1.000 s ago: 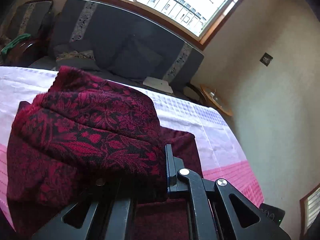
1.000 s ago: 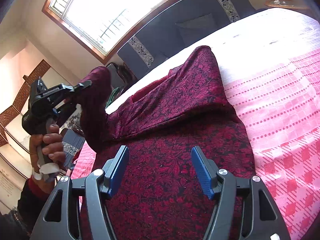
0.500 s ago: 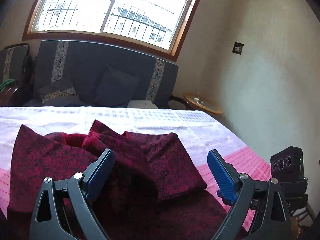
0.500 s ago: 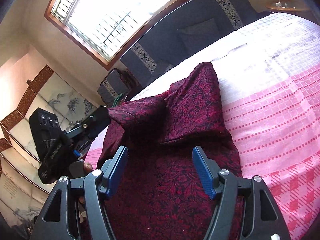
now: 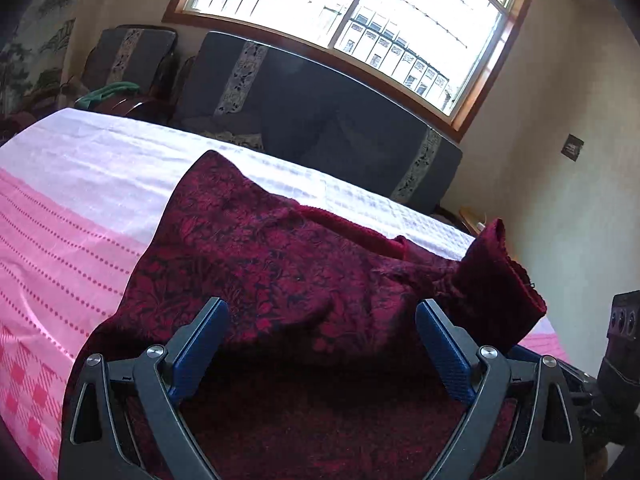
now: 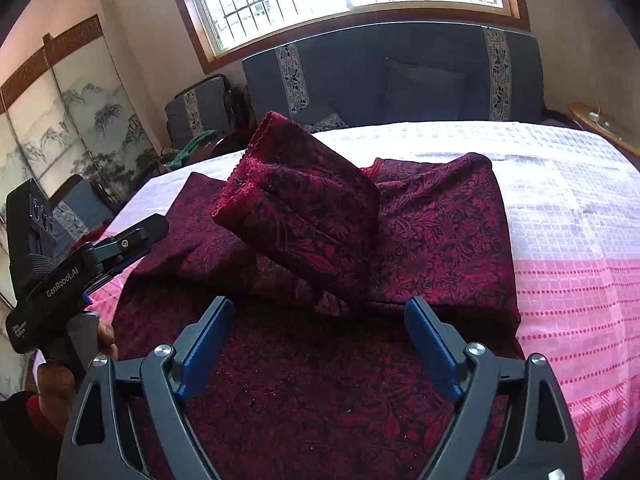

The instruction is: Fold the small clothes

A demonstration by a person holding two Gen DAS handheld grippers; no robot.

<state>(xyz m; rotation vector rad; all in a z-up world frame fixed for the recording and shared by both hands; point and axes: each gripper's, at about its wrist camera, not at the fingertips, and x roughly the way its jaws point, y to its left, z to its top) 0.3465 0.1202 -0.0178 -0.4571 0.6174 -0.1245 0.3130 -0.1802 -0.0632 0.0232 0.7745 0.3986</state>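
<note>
A dark red floral garment (image 5: 280, 272) lies on the bed, and it fills the middle of the right wrist view (image 6: 420, 232). One sleeve (image 6: 296, 204) is folded across the body and its cuff sticks up; the same cuff (image 5: 504, 276) shows at the right of the left wrist view. My left gripper (image 5: 320, 344) is open and empty just above the garment's near part. My right gripper (image 6: 318, 344) is open and empty over the near hem. The left gripper's body (image 6: 80, 268) shows at the left of the right wrist view.
The bed cover (image 6: 580, 260) is pink and white checked. A dark sofa (image 6: 400, 76) stands behind the bed under a window. A small wooden side table (image 6: 600, 124) is at the far right. A painted folding screen (image 6: 60, 120) stands at the left.
My left gripper has let go of the sleeve, opened, and drawn back to the left. The sleeve now lies folded across the garment. My right gripper stays open over the hem.
</note>
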